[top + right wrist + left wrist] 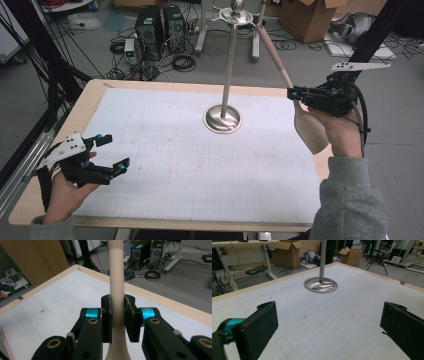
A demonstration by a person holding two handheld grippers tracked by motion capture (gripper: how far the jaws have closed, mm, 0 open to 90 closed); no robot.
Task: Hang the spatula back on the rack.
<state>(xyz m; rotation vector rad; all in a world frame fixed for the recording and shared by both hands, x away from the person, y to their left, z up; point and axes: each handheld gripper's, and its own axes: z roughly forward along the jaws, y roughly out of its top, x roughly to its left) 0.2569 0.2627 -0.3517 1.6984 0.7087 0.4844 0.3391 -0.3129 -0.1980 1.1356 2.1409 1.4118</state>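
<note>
Two grippers work over the gridded white mat (pixel 200 165). Nearest, at the left edge of the table (pixel 90 95), the left gripper (pixel 112 152) hovers with its jaws spread wide and nothing between them. Farther back on the right, the right gripper (pixel 291 93) is clamped on the handle of a wooden spatula (pixel 310 130), blade hanging down, handle slanting up toward the top dish of the metal stand (pixel 223 119), which rises from the mat's far middle.
</note>
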